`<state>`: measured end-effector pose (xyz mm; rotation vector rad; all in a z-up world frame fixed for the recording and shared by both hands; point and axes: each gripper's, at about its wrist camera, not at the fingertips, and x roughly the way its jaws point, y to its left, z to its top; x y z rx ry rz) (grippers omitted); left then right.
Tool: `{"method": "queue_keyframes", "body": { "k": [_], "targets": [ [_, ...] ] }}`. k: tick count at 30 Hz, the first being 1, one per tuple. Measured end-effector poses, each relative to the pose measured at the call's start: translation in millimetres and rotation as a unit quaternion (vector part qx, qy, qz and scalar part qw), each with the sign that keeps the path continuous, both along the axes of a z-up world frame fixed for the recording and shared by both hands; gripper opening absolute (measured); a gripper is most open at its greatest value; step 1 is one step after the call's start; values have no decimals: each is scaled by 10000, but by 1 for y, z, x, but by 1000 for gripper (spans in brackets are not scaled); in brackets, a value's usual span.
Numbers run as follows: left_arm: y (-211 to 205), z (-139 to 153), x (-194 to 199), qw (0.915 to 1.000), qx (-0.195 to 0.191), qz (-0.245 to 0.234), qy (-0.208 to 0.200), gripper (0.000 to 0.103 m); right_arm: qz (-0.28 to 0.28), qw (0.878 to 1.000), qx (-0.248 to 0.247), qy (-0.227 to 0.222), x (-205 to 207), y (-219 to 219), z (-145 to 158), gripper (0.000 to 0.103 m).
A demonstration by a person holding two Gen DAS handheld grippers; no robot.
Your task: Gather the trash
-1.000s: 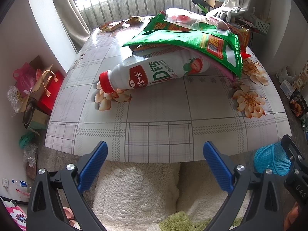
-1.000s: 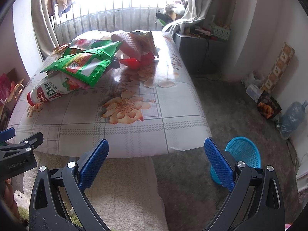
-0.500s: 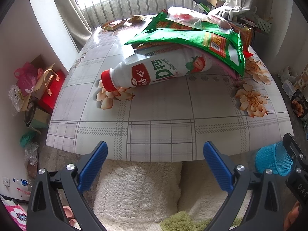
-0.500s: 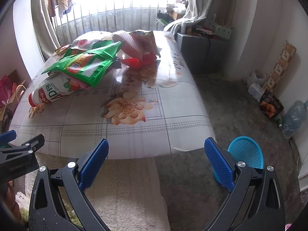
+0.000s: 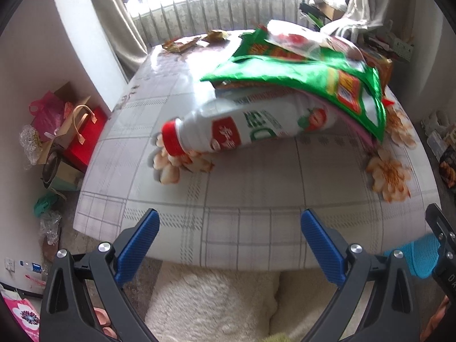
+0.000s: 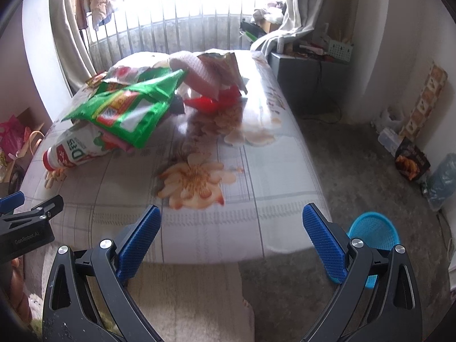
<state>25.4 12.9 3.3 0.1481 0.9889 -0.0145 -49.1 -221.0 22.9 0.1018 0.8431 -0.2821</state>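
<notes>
A white bottle with a red cap (image 5: 250,128) lies on its side on the table (image 5: 256,199), partly under a green snack bag (image 5: 307,77); both also show in the right wrist view, the bottle (image 6: 77,151) and the bag (image 6: 131,108). More wrappers (image 6: 211,74) are piled behind. My left gripper (image 5: 229,228) is open and empty at the table's near edge. My right gripper (image 6: 230,222) is open and empty over the near right corner. A blue mesh basket (image 6: 373,233) stands on the floor at the right.
Small wrappers (image 5: 182,42) lie at the table's far end. A cream rug (image 5: 211,302) lies below the table's near edge. Bags and boxes (image 5: 62,131) crowd the floor at the left. A grey cabinet (image 6: 310,85) stands at the right, with a water jug (image 6: 441,182) on the floor.
Both grippers have moved forward toward the table; the bottle and the bags loom larger. The jaws have stayed open.
</notes>
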Motion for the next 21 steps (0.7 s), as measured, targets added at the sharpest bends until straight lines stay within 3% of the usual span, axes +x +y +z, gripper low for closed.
{"method": "queue_keyframes", "body": {
  "k": [4, 10, 13, 16, 21],
  "targets": [
    [7, 5, 12, 9998, -148, 73, -55, 97, 66, 9998, 4, -199, 13, -1, 6, 95],
    [17, 27, 28, 9979, -390, -133, -498, 97, 334, 9978, -279, -510, 33, 10, 16, 95],
    [26, 43, 39, 9924, -816, -472, -792, 97, 494, 9958, -495, -591, 43, 20, 21, 95],
    [38, 63, 56, 9778, -1538, -817, -1170, 97, 593, 9942, -548, -710, 48, 26, 28, 95],
    [36, 80, 96, 9649, -2190, -953, -1091, 97, 542, 9946, -442, -770, 56, 24, 32, 95]
  ]
}}
